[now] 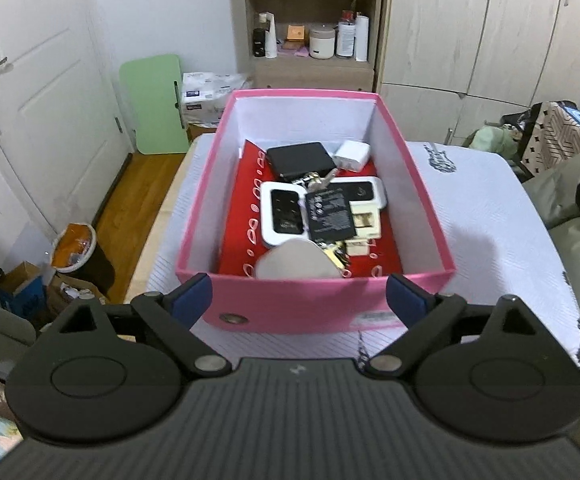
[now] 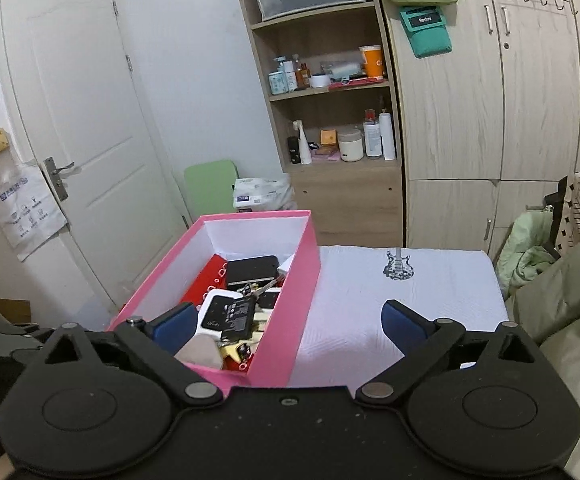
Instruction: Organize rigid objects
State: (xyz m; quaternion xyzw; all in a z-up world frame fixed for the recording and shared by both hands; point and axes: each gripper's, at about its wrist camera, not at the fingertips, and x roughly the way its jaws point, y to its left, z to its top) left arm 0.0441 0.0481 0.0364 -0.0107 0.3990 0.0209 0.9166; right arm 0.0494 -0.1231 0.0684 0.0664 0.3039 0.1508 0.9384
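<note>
A pink box (image 1: 410, 200) stands on the white cloth-covered table (image 1: 490, 220). Over its red liner (image 1: 241, 216) lie a black case (image 1: 300, 160), a white charger (image 1: 352, 155), a white power bank (image 1: 266, 216), a black battery (image 1: 330, 212), keys (image 1: 318, 180) and a beige heart-shaped piece (image 1: 296, 260). My left gripper (image 1: 298, 296) is open in front of the box's near wall, nothing between its blue pads. My right gripper (image 2: 290, 318) is open and holds nothing. It straddles the right wall of the box (image 2: 249, 214), its left finger (image 2: 173, 326) in front of the contents.
Behind the table stand a wooden shelf unit (image 1: 314, 20) with bottles and jars and a wardrobe (image 2: 490, 100). A white door (image 1: 29, 100), a green board (image 1: 153, 104) and floor clutter (image 1: 77, 252) are at left. Clothes (image 1: 578, 200) are piled at right.
</note>
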